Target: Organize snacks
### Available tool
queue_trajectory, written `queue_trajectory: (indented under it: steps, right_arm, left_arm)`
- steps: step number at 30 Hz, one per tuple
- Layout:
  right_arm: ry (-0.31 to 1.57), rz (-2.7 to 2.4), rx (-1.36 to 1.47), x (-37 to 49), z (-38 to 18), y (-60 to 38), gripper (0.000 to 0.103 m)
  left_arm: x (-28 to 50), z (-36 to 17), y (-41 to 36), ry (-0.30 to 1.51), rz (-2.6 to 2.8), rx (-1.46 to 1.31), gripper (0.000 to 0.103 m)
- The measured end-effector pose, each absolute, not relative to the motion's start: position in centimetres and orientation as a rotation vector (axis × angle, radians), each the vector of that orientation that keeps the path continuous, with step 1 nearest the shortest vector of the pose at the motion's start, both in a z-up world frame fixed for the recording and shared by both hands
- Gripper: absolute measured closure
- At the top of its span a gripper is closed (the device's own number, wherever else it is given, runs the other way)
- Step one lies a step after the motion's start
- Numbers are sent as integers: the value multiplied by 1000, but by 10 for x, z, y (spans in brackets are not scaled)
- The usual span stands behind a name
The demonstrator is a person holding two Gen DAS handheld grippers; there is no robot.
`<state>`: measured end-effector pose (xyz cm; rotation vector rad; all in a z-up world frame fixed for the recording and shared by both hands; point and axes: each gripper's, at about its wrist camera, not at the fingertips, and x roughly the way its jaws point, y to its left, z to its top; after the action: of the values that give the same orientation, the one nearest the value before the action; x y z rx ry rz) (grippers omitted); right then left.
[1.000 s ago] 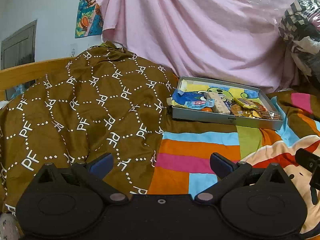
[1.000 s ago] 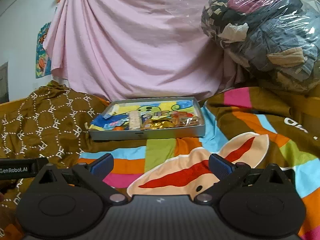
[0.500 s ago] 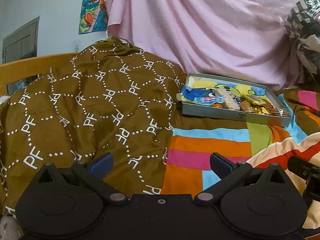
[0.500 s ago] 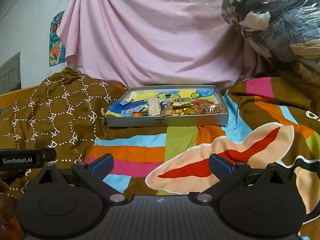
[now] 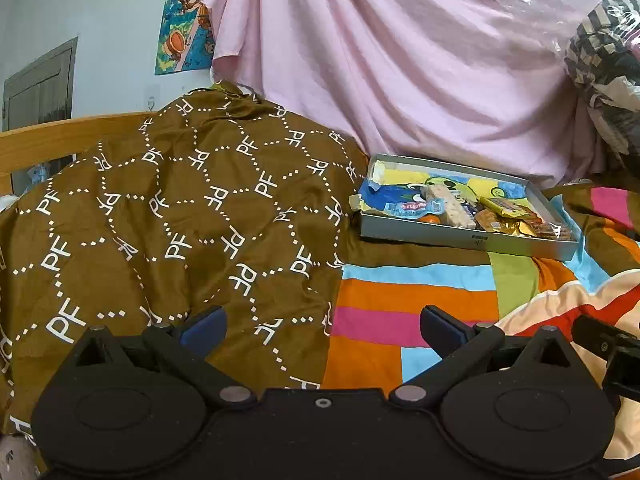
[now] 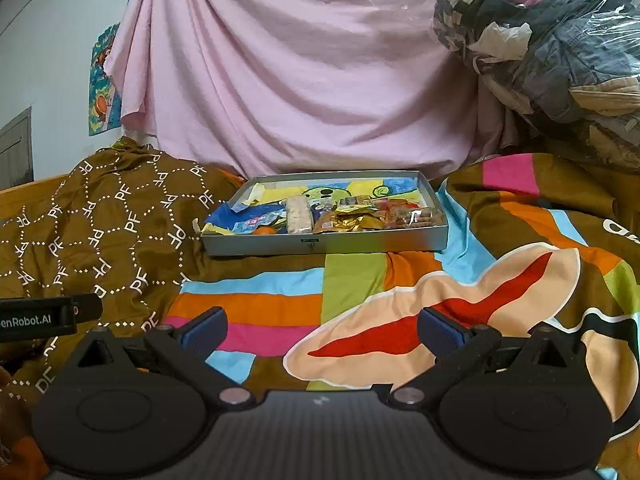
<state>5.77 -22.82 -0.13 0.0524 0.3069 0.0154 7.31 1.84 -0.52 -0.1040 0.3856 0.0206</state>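
Here my left tool point(image 5: 320, 322) and right tool point(image 6: 322, 322) hung spread and empty above the bed point(image 6: 360, 292), well short of the tray point(image 6: 324, 242) holding the snacks point(image 6: 344, 218). Sorted already or awaiting sorting, I couldn't judge.

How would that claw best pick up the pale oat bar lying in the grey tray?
Probably across the narrow width of the pale oat bar, coming from above: it lies flat, pointing front to back, with wrappers close on both sides and the shallow grey tray wall in front.
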Motion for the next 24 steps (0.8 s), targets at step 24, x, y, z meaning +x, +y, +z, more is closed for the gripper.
queue_trajectory:
  steps: [24]
  right_arm:
    - [305, 19, 54, 58, -2, -227, 0]
  left_arm:
    - [72, -5, 19, 380, 22, -105, 1]
